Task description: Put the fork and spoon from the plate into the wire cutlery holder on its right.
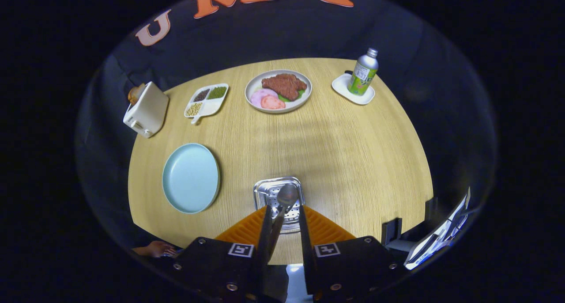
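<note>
**Desk:** What is the gripper (pixel 284 232) doing over the wooden table (pixel 353 161)?

**Photographer:** It hangs above the cutlery holder (pixel 279 197), a perforated metal tray just ahead of the fingers. A spoon (pixel 286 196) stands between them, bowl forward over the holder, its handle running back along the left finger. The jaws are only narrowly apart; I cannot tell whether both press on the handle, so whether the grip is live is unclear.

**Desk:** And the plate?

**Photographer:** The pale blue plate (pixel 190 178) lies left of the holder, bare. No fork is visible on it. The spoon looks aimed down into the holder, which would explain its steep, bowl-first hold.

**Desk:** Anything else on the table?

**Photographer:** Well beyond the holder: a toaster (pixel 145 109), a divided dish of beans (pixel 206 100), a plate of meat (pixel 278 91), and a bottle (pixel 363 72) on a small white tray (pixel 353 90). All stand clear of the work.
</note>
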